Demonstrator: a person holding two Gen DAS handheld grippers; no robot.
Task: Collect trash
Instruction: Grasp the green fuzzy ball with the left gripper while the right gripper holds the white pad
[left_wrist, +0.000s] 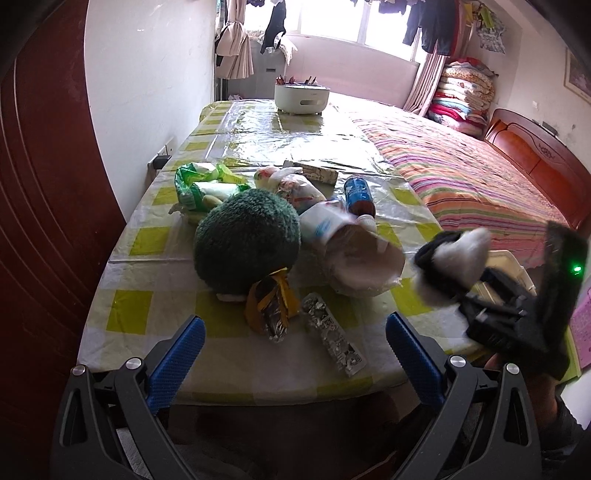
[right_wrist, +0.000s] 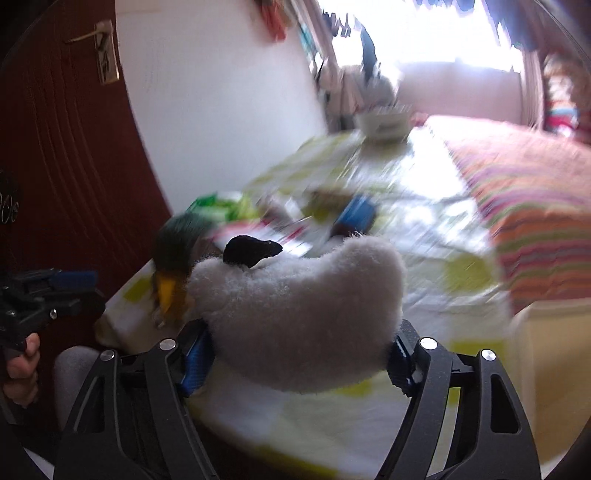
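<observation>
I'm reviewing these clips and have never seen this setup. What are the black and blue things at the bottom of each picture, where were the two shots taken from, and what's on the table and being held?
There is no robot here: a person holds a handheld gripper in each hand, each carrying a camera that looks along its blue-padded jaws. One picture is from the left gripper, whose jaws are open and empty. The other, blurred, is from the right gripper, its jaws closed on a white plush toy with a black patch. The table, in a yellow checked cloth, holds a green plush ball, a foil wrapper, a yellow wrapper, plastic bags and a blue can. A bed stands beside it.
</observation>
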